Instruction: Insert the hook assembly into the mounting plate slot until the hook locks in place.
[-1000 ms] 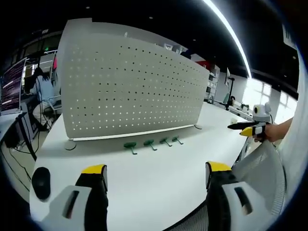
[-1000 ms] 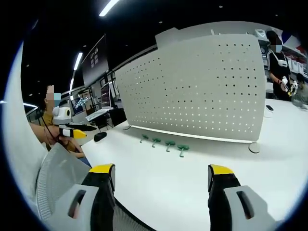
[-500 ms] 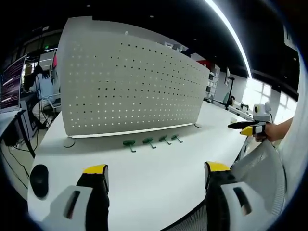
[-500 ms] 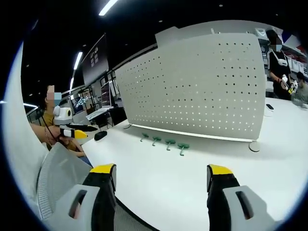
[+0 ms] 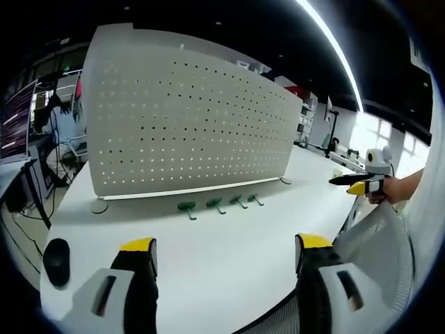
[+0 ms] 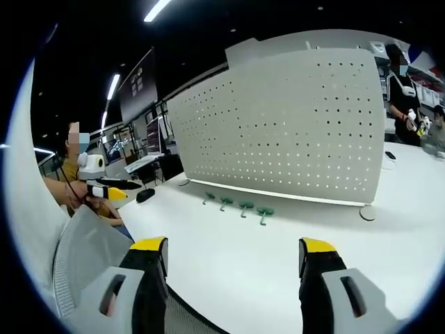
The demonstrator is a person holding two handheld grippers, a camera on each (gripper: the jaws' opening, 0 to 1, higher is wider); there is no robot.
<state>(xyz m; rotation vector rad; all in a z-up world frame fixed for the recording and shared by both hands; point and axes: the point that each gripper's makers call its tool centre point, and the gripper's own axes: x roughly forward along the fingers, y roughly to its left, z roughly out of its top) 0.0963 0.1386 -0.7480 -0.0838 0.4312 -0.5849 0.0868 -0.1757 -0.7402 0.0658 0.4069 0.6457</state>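
Note:
A tall white perforated mounting plate [image 5: 188,125] stands upright on the white table [image 5: 222,236]; it also shows as the plate [image 6: 292,125]. Several green hooks [image 5: 215,204] lie in a row on the table just in front of its base, the same hooks [image 6: 240,205]. My left gripper [image 5: 226,243] hovers open over the near table edge, well short of the hooks, with nothing between its jaws. My right gripper [image 6: 231,244] is likewise open and holds nothing. Each gripper also appears in the other's view: the right gripper [image 5: 358,183] and the left gripper [image 6: 104,186].
A black mouse [image 5: 55,261] lies at the table's left end. A grey mesh chair back [image 5: 372,243] sits close under the grippers. The plate rests on round feet [image 6: 367,213]. A person [image 6: 403,90] stands behind the table, and monitors [image 5: 17,122] stand at far left.
The left gripper view has shifted very slightly with the hand. Hooks, plate and both grippers' jaws stay as they were.

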